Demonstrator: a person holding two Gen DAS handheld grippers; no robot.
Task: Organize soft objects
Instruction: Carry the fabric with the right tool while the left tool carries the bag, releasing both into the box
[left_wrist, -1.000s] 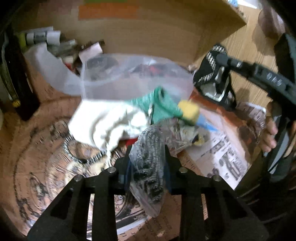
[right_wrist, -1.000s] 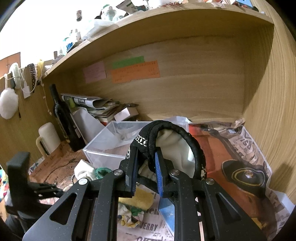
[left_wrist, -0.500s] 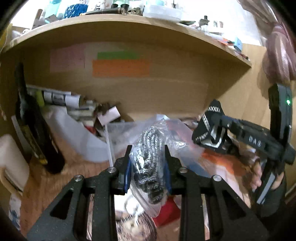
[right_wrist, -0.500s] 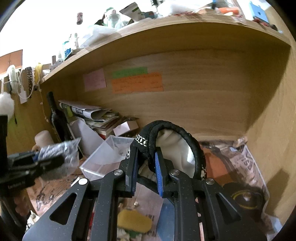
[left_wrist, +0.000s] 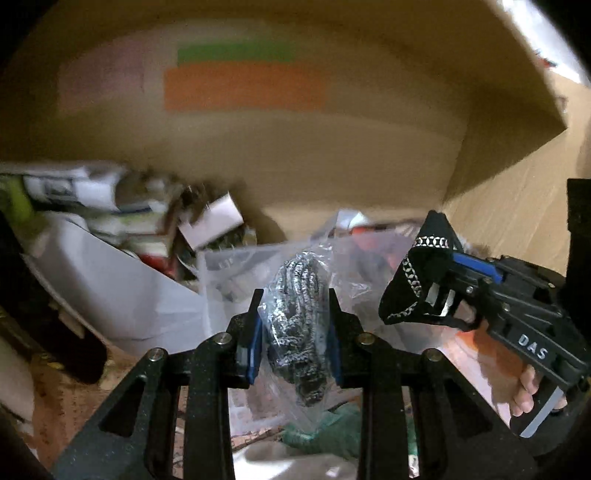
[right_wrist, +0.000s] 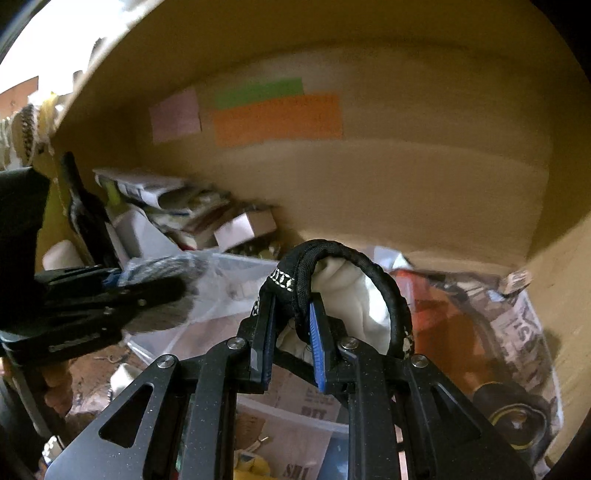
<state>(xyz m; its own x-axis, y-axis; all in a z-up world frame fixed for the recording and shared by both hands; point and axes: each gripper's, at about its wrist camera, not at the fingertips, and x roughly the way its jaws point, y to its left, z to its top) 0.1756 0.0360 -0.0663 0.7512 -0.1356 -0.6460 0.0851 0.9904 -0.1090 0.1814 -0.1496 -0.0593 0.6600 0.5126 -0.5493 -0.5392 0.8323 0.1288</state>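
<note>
My left gripper (left_wrist: 295, 325) is shut on a clear plastic bag with a grey-and-black knitted item (left_wrist: 301, 317) and holds it up over the clear plastic bin (left_wrist: 221, 266). It also shows in the right wrist view (right_wrist: 162, 273), at the left. My right gripper (right_wrist: 291, 325) is shut on the black trimmed rim of a dark slipper with a cream lining (right_wrist: 351, 291), held in the air right of the bin. The slipper also shows in the left wrist view (left_wrist: 413, 280). A green cloth (left_wrist: 328, 432) lies low on the desk.
A wooden shelf back wall with green, orange and pink notes (right_wrist: 273, 114) stands behind. A dark bottle (right_wrist: 88, 214), stacked papers and a small box (right_wrist: 243, 225) sit at the back left. Newspaper (right_wrist: 517, 325) covers the desk at the right. A yellow sponge (right_wrist: 255, 469) lies below.
Both grippers have moved forward toward the bin with their loads. The left gripper rose from the desk with the bagged knit item and now holds it over the bin.
</note>
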